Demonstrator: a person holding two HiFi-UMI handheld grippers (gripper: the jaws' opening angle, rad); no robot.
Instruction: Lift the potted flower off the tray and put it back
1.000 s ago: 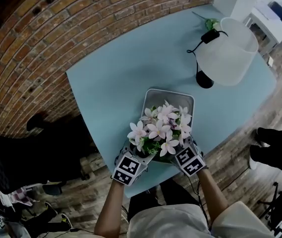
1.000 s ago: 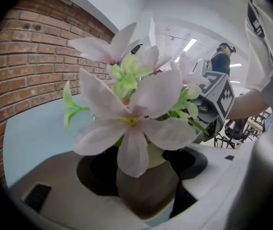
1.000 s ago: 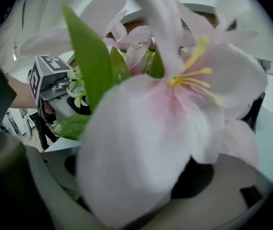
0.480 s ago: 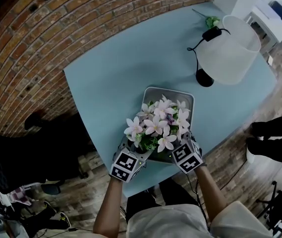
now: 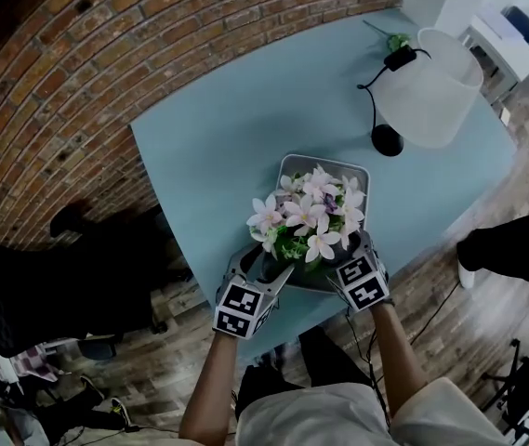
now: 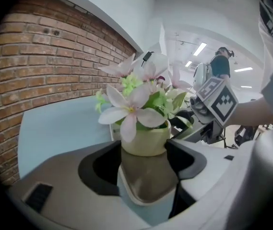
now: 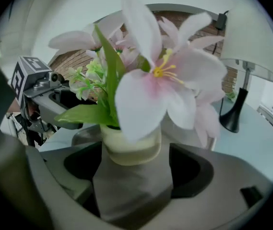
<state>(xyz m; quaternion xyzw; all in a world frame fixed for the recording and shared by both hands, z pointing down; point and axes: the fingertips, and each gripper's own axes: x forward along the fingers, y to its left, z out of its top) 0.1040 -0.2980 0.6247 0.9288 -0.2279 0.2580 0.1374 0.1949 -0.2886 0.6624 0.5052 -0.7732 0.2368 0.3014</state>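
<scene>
- Potted flower (image 5: 310, 216), with pink and white blooms and green leaves in a small pale cream pot, is at the near end of the grey metal tray (image 5: 325, 162).
- I cannot tell if the pot sits on the tray floor or hangs just above it.
- The tray lies near the front edge of the light blue bench (image 5: 236, 128), and the potted flower fills the half of the tray nearest the person.
- The left tool (image 5: 266, 266) comes at the pot from the near left side.
- Its jaws are very wide and have just been closing, with the pot between them.
- In the left gripper view both jaws press on the sides of the pot, so the left tool has hold of it.
- The right tool (image 5: 343, 254) comes at the pot from the near right side.
- Its jaws are wide too, with the pot between them.
- In the right gripper view one jaw is at the pot and the other shows a thin gap, so the right tool does not hold the pot.
- A lamp with a big white shade and a black foot (image 5: 429, 86) stands at the far right of the bench, well apart from the tray.
- A red brick wall (image 5: 59, 91) runs along the far side of the bench.
</scene>
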